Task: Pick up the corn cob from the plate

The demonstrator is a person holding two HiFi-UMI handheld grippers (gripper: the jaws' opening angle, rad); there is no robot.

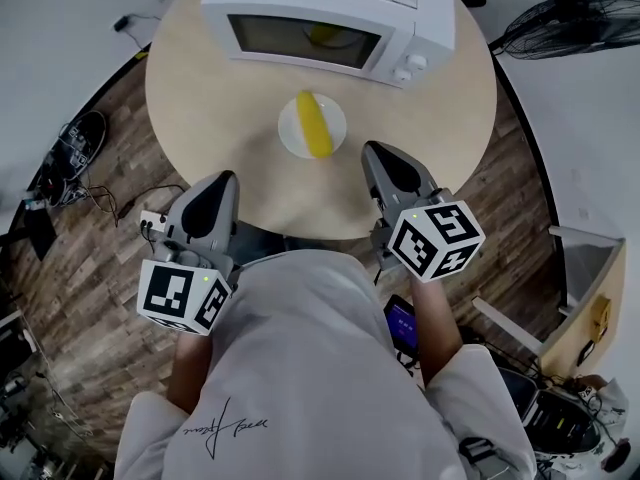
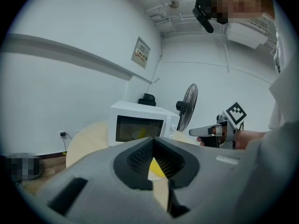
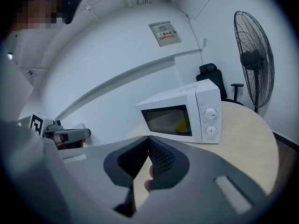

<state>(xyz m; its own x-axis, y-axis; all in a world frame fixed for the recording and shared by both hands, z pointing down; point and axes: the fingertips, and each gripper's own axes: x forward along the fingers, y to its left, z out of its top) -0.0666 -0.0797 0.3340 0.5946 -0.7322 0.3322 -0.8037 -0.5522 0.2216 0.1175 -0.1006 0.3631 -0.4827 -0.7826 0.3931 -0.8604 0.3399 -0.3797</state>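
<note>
Plainly, the corn cob [image 1: 315, 125] is seen lying on the white plate [image 1: 292, 138] on the round table [image 1: 200, 88], just before the microwave [image 1: 330, 8]; it is touched by neither gripper. The left gripper [image 1: 224, 180] and right gripper [image 1: 374, 152] are held near it, jaws pressed together, empty.

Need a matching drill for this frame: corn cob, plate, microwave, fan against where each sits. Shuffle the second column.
1 corn cob
2 plate
3 microwave
4 fan

a round, mid-table, under the cob
b off the table, beyond its edge
c yellow, lying on the plate
d at the table's far side

Pairs: 1-c, 2-a, 3-d, 4-b
</note>
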